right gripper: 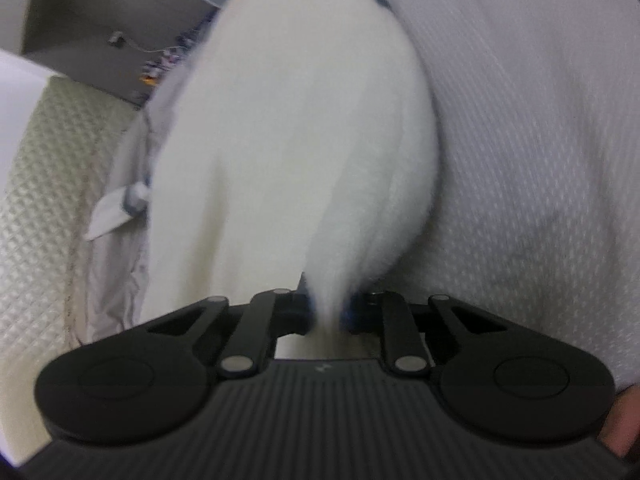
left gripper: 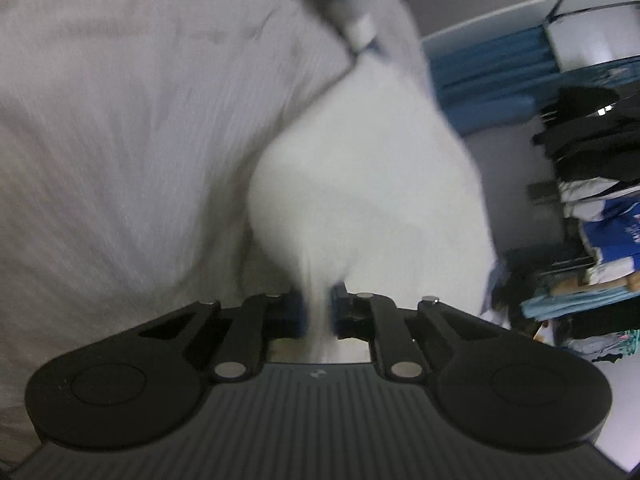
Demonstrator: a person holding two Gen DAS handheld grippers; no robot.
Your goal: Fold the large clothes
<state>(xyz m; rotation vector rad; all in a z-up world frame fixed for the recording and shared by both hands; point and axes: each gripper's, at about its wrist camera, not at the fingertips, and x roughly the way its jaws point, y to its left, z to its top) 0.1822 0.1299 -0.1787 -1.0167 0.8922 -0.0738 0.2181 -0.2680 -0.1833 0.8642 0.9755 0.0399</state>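
Both grippers, left point(left gripper: 318, 316) and right point(right gripper: 328, 312), have fingers pinched tight on the white garment point(left gripper: 368, 184), bunched above the bedspread point(right gripper: 48, 184). Lift evenly, keeping the edge taut.

- The white cloth point(left gripper: 368, 184) is smeared by motion blur in both views; its weave and edges cannot be made out.
- In the left wrist view the fingers point(left gripper: 298, 312) are mostly covered by the cloth bunched between them, as are the fingers point(right gripper: 302, 312) in the right wrist view.
- At the top of the left wrist frame, a blurred blue and white object point(left gripper: 352, 8) is cut off by the edge.
- The pile of clothes point(left gripper: 592, 216) at the right edge is cropped and indistinct.
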